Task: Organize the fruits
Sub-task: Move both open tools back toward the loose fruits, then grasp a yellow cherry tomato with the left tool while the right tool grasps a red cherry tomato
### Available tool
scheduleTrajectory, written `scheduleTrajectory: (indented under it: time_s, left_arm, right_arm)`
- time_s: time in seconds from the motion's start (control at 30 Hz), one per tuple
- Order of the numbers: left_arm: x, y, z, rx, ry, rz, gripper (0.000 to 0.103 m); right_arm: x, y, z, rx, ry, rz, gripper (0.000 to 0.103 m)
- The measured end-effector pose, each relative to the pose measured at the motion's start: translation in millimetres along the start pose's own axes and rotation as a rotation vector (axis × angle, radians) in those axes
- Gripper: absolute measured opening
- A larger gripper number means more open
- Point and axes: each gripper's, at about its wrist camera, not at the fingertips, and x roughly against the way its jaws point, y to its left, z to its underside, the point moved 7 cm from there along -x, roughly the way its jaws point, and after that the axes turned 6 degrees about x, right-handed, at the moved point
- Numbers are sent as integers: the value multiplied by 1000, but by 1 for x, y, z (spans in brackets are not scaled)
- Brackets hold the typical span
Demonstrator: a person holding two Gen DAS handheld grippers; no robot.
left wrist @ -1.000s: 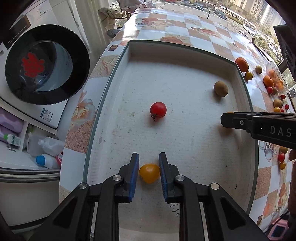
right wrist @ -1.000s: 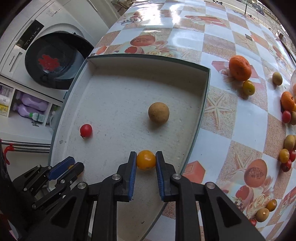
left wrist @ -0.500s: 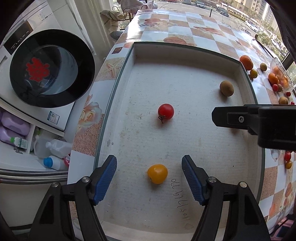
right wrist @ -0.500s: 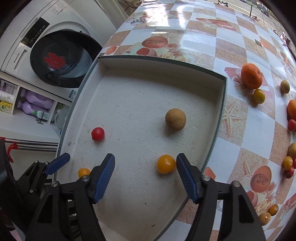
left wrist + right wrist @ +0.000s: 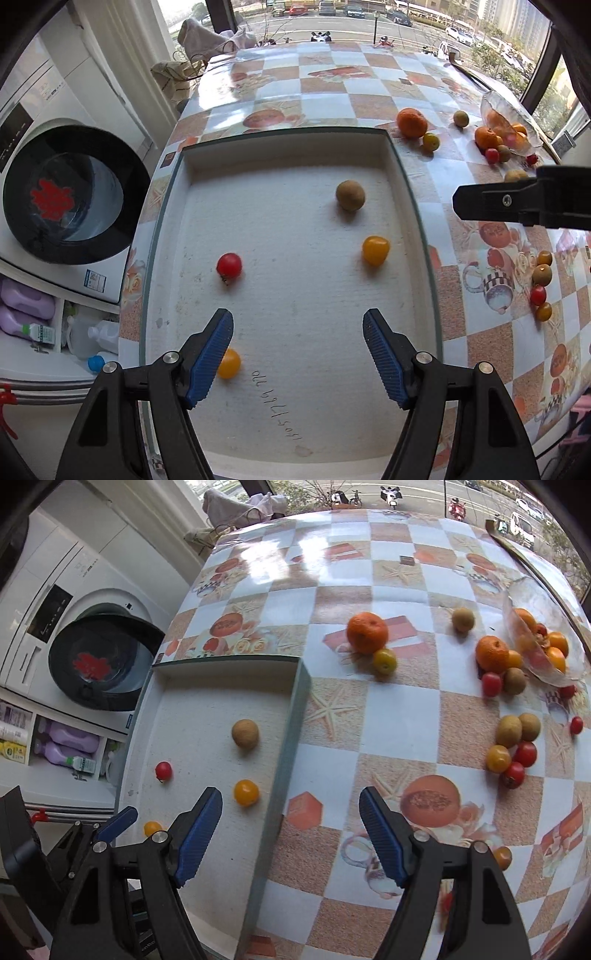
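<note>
Yellow tomato (image 5: 229, 363) beside open left claw (image 5: 297, 354), maybe touching.

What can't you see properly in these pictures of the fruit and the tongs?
- Left wrist view: the small yellow tomato nearest the camera is partly hidden behind a blue pad of the left tongs.
- Left wrist view: the right tongs are cut off by the right edge, so only one black finger shows.
- Right wrist view: the fruit inside the tipped glass bowl blurs together; it can't be counted.
- Left wrist view: the writing on the tray is unreadable.
</note>
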Motion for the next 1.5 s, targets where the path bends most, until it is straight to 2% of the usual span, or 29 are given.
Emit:
scheduleTrajectory:
  time_s: [0.17, 0.37, 0.6, 0.63, 0.77, 0.83, 1.3, 1.4, 1.5]
  left_arm:
    - [8, -50, -19, -82, -36, 61, 74]
    - [-1, -115, -40, -185, -58, 113, 74]
    - [-24, -179, -54, -266, -66, 175, 74]
    - [-27, -185, -56, -274, -67, 181, 74]
    - [-41, -206, -63, -281, -64, 187, 74]
    - [-45, -212, -66, -271, -64, 196, 74]
    - [-61, -246, -84, -215, -88, 194, 73]
    - [-59, -251, -86, -216, -96, 198, 62]
    - [-56, -258, -84, -231, -95, 195, 48]
  right_arm:
    - [24, -64, 20, -109, -26, 79, 80]
    - [47, -147, 43, -235, -40, 192, 80]
    - [55, -214, 54, -314, -58, 271, 79]
    - [55, -220, 53, -313, -65, 281, 79]
    - [51, -240, 53, -300, -73, 305, 61]
    - [45, -247, 51, -295, -73, 302, 58]
    - [33, -273, 2, -205, -160, 344, 57]
    - [31, -273, -5, -183, -166, 352, 53]
    - [32, -276, -8, -178, -169, 368, 36]
